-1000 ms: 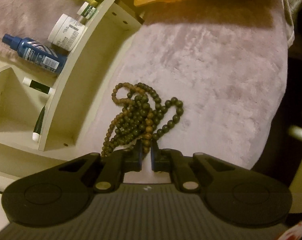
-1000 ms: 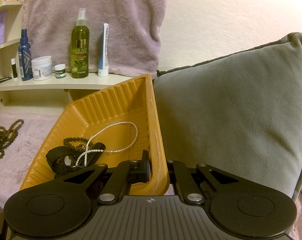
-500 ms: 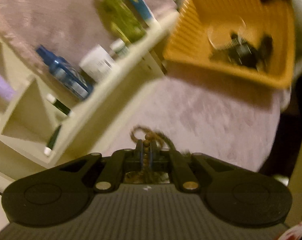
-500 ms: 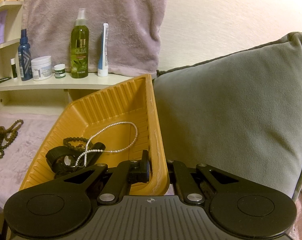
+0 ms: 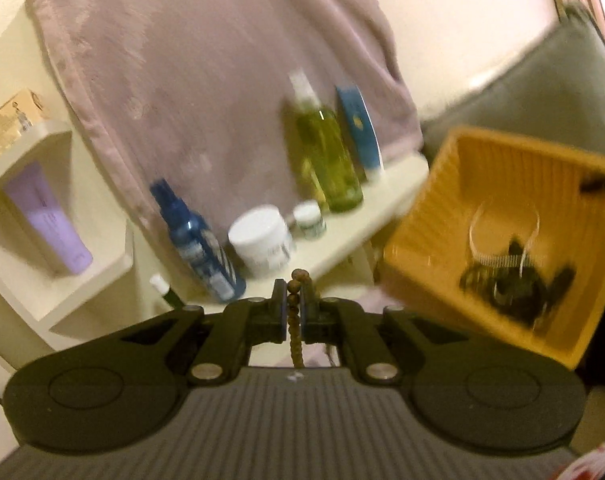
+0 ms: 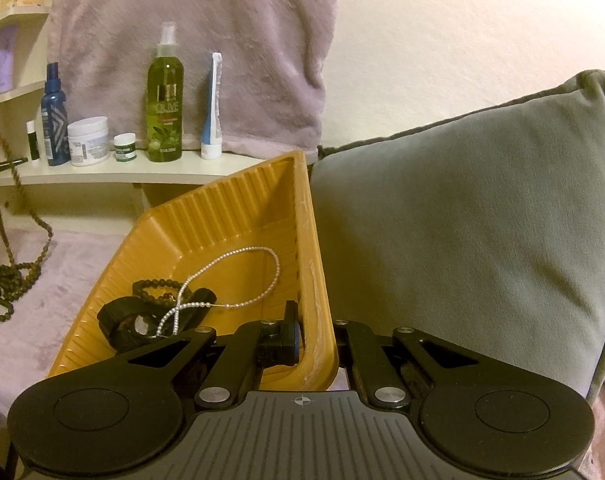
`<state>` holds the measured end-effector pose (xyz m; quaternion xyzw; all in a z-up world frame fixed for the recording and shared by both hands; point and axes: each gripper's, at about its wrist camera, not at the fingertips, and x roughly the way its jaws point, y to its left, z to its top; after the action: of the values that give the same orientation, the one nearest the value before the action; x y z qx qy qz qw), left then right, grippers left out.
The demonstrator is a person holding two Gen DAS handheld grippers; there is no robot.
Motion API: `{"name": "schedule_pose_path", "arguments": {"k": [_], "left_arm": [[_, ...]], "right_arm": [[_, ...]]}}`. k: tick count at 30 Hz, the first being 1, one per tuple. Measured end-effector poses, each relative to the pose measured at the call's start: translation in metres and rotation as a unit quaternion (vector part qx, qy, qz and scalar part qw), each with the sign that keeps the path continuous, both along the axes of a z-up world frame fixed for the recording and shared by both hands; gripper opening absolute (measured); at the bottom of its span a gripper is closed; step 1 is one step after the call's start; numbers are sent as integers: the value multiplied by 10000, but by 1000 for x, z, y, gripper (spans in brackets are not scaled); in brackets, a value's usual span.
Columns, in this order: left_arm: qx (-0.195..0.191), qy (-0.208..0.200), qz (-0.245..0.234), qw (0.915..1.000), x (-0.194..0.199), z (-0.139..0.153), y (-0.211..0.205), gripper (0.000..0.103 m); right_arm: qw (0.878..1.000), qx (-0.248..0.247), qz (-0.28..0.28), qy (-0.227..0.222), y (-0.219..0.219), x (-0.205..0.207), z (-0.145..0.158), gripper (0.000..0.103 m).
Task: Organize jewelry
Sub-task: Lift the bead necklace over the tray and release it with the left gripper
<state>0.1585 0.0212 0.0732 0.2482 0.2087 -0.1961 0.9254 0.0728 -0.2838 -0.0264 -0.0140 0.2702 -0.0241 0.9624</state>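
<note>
Tray mouth: the orange tray [image 6: 222, 220] stands open at the top, with bare ribbed floor behind the silver chain [image 6: 238, 276].
Right flank: grey cushion [image 6: 462, 220] presses against the tray wall, no gap.
Back: shelf [image 6: 114, 174] crowded with bottles and jars.
Left: hanging bead strand [image 6: 6, 216] crosses the pink blanket [image 6: 54, 300] beside the tray.

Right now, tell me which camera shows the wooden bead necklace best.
The right wrist view. There the wooden bead necklace hangs in long strands at the left edge, its lower end piled on the pink blanket. The left wrist view, blurred, shows only a few beads pinched in the left gripper.
</note>
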Motion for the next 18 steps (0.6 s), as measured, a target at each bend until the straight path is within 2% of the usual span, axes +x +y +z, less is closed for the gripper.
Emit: {"name": "schedule_pose_path", "arguments": {"k": [6, 18], "left_arm": [[-774, 70, -81, 9969, 9, 31, -18, 5], [-1572, -66, -596, 9857, 12, 81, -79, 5]], "right_arm": [[10000, 22, 0, -21, 0, 0, 1, 4], [10000, 69, -11, -43, -1, -1, 1, 5]]}}
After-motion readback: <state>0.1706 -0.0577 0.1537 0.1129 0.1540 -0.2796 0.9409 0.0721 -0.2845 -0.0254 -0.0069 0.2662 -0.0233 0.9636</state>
